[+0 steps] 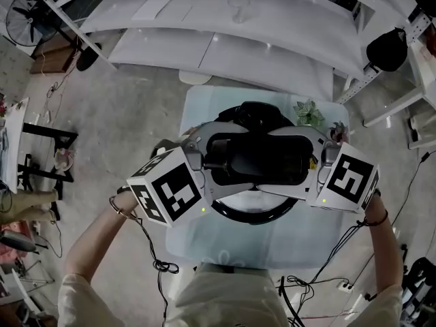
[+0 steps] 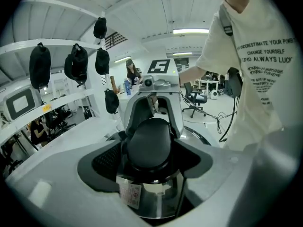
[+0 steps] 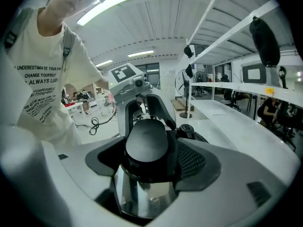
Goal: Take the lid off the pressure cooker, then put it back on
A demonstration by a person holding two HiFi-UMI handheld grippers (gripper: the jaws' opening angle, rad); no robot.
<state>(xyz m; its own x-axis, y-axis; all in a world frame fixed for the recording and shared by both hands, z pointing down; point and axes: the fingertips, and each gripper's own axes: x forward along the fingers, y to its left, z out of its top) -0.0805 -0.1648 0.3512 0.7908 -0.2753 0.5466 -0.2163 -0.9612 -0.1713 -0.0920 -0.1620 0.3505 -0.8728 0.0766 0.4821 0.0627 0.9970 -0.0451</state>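
The stainless-steel pressure cooker (image 1: 253, 206) stands in the middle of the small pale desk (image 1: 204, 240). Its lid, with a broad black bar (image 1: 259, 157) across the top, sits on the pot. By the look of it, the lid has not been lifted yet.

The left claw (image 1: 202, 159) has come in at the cooker's left side and the right claw (image 1: 319, 161) at its right. Both tilt downward, so each straddles one end grip. In the left gripper view the rounded black left handle (image 2: 147, 143) lies between that claw's jaws, above the shiny steel wall (image 2: 156, 197) with its sticker. The jaws stand wide apart, with a gap showing to each meshed pad. The right gripper view shows the same for the black right handle (image 3: 147, 143): the jaws spread around it and appear not to be pressing on it.

Taking both ends at once would probably let the lid be turned and raised level without tipping. Each claw likely needs to close firmly on its handle first.
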